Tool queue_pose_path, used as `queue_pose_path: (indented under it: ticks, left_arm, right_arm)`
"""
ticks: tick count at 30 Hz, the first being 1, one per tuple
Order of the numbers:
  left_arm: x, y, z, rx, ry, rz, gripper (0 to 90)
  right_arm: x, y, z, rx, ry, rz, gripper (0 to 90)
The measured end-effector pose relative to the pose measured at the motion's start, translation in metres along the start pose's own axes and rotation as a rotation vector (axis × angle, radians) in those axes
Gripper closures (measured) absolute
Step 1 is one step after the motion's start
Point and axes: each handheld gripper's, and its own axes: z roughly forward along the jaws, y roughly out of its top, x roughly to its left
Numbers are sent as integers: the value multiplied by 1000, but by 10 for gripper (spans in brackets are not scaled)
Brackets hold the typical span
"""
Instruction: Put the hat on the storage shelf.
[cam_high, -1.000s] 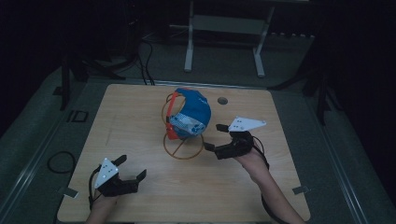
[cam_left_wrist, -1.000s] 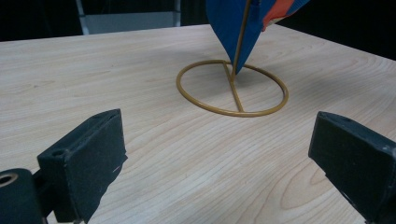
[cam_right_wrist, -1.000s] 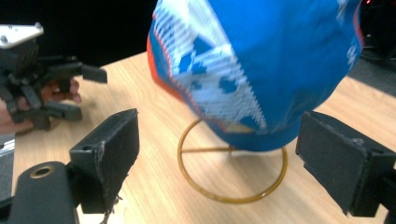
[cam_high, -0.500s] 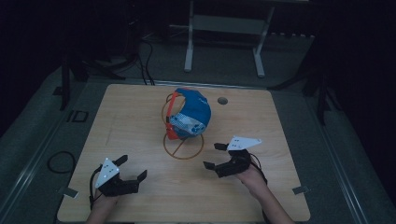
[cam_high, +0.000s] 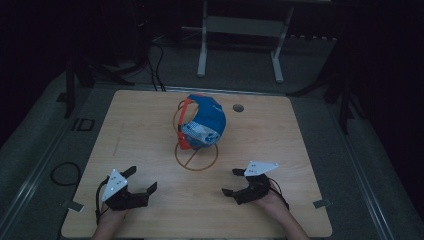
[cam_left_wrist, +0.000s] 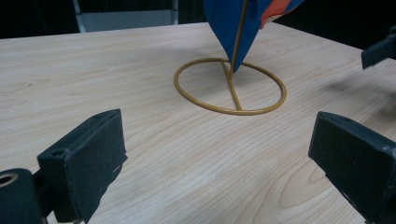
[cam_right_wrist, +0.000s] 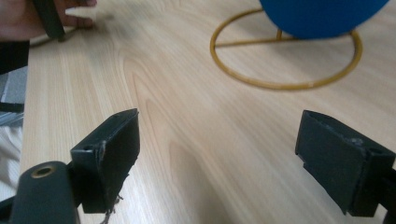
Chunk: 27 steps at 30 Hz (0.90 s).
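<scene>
The blue bag (cam_high: 206, 122) is hanging on its gold wire stand (cam_high: 196, 156) at the table's (cam_high: 300, 130) centre. Both grippers, left (cam_high: 141, 181) and right (cam_high: 234, 182), are resting near the front edge, jaws apart and empty, seemingly parked clear of it.

Blue-orange bag (cam_high: 206, 121); golden stand (cam_left_wrist: 230, 86)

Dim room, pale wooden table

A light wooden table (cam_high: 150, 125) with a small round hole (cam_high: 238, 107) stands on grey floor (cam_high: 40, 165); beyond it a white metal frame (cam_high: 240, 30), black cables (cam_high: 155, 60) and dark stands (cam_high: 345, 95); surroundings nearly black.
</scene>
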Motion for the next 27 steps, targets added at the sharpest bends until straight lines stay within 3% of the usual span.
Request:
queue_pose_path:
  ticks: [7, 21, 27]
  left_arm:
    - [-1, 0, 1, 3, -4, 2, 43]
    - [-1, 0, 1, 5, -2, 6, 43]
    - [-1, -1, 1, 5, -3, 9, 42]
  right_arm:
    - [0, -14, -3, 26, -10, -15, 136]
    - [-11, -25, -14, 3, -49, -16, 136]
    - [-15, -28, -15, 20, -63, -61, 137]
